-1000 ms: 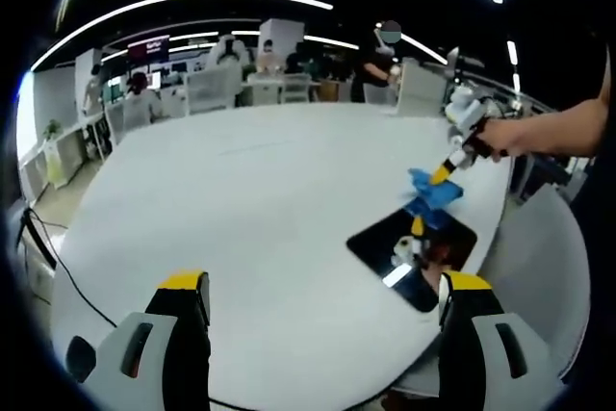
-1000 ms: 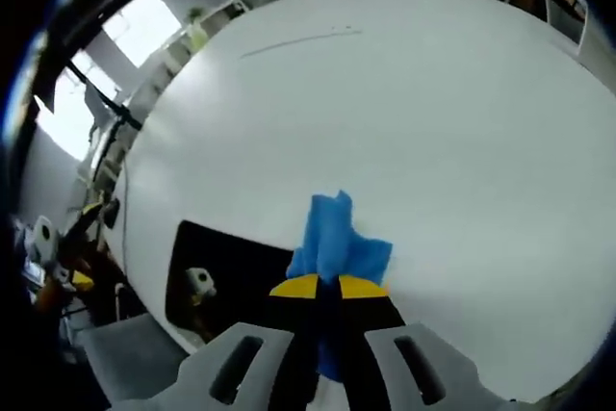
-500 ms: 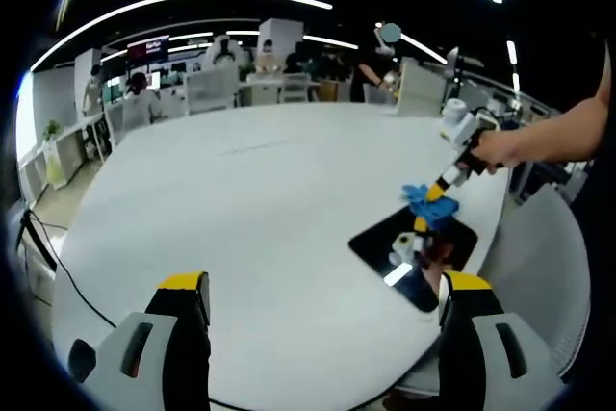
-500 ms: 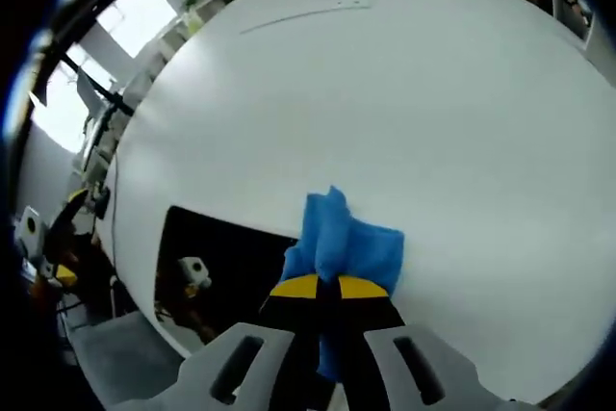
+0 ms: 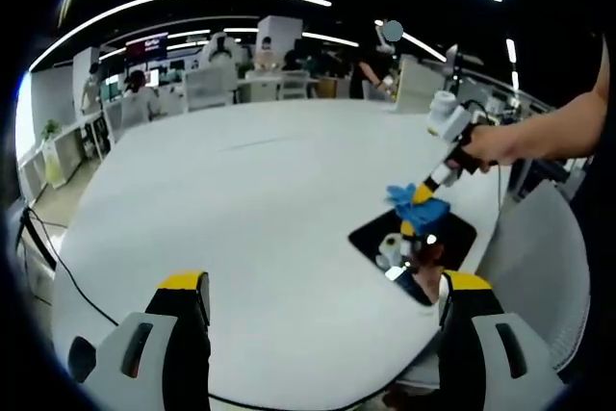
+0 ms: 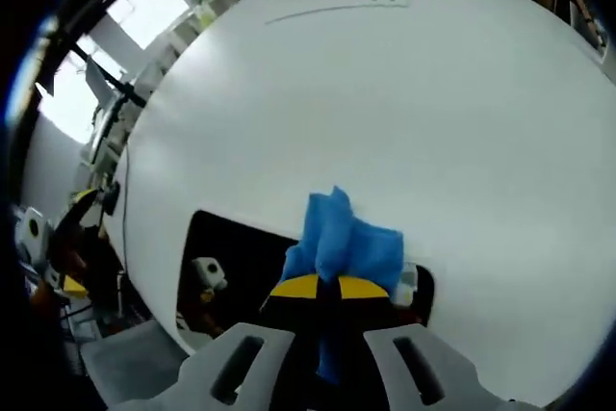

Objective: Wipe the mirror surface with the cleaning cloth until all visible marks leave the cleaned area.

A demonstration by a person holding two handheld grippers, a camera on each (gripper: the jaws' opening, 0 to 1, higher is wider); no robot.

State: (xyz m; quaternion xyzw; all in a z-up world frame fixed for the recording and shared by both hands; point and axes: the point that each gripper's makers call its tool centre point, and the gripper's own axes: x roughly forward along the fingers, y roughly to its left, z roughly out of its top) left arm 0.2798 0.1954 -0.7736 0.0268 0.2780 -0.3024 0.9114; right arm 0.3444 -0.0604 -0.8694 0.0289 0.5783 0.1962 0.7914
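Pinched between the yellow-tipped jaws of the right hand-held gripper (image 6: 322,288) is a crumpled bright blue cleaning cloth (image 6: 342,238), which bunches up just ahead of the fingertips and rests over the far edge of a flat, dark rectangular mirror (image 6: 245,262) lying on the broad white round counter (image 6: 385,113). In the left gripper view the same right hand-held gripper (image 5: 421,195) comes in from the right, held in a person's hand (image 5: 481,146), with the blue cloth (image 5: 414,201) pressed down at the far end of the mirror (image 5: 423,257); the glass sits near the counter's (image 5: 250,209) right-hand edge and reflects the tool and the ceiling lights. The left hand-held gripper (image 5: 318,286) hangs well apart from the mirror, above the near part of the counter, its two yellow-tipped jaws spread wide with nothing between them. Desks, chairs and several people fill the office background beyond the counter.
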